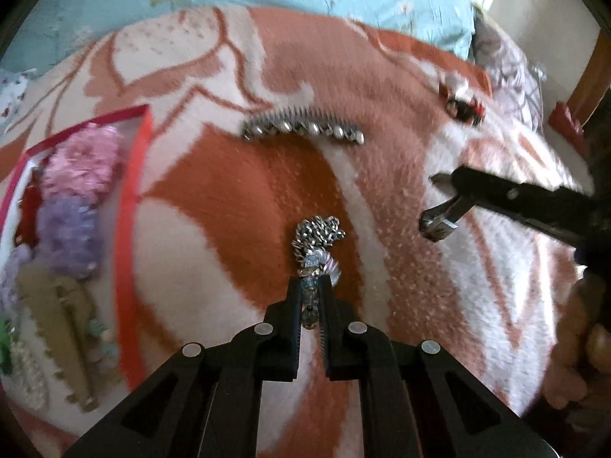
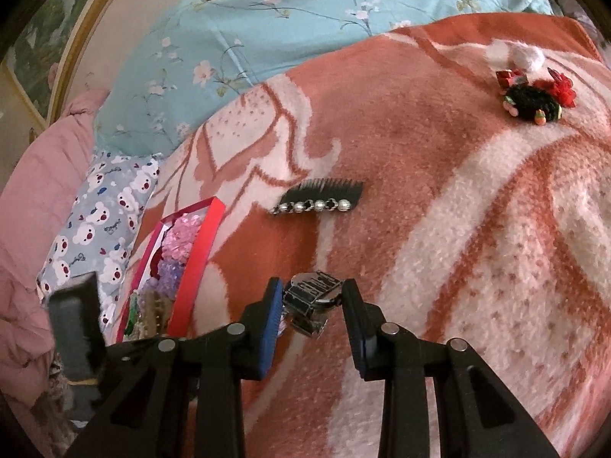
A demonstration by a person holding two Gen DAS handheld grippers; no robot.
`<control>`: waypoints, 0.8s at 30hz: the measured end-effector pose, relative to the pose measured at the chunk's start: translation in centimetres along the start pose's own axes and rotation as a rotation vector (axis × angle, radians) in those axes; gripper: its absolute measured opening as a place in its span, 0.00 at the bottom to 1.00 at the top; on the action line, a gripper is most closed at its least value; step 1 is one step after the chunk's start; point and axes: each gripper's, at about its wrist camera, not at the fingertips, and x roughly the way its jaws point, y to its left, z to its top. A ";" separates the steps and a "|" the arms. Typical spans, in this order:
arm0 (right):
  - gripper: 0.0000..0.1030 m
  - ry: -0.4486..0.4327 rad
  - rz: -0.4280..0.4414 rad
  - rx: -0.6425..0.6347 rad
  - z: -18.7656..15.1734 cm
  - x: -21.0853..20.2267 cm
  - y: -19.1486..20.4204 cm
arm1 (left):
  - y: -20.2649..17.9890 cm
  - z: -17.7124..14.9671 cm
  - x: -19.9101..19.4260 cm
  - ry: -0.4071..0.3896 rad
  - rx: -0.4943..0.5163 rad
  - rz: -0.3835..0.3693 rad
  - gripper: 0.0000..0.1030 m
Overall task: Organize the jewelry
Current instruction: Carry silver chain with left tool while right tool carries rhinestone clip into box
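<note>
Box (image 1: 133,175) lies at nine o'clock from my left gripper (image 1: 310,290), clamped on the bracelet (image 1: 319,236); my right gripper (image 2: 311,297) clamps the watch (image 2: 313,294).

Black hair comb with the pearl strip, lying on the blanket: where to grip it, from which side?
Grip the hair comb across its pearl-studded spine, coming from above. It lies flat on the blanket, teeth pointing away toward the blue quilt; the spine is the thickest, stiffest edge, and the thin teeth could flex or slip.

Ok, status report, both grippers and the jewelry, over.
Left gripper shut on beaded bracelet. Right gripper shut on watch. Hair comb loose on blanket. Nothing blocking red box.
</note>
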 end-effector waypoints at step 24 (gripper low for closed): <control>0.31 0.056 0.166 -0.186 -0.4 3.9 12.6 | 9.7 -6.3 -17.3 -0.245 -0.241 0.118 0.07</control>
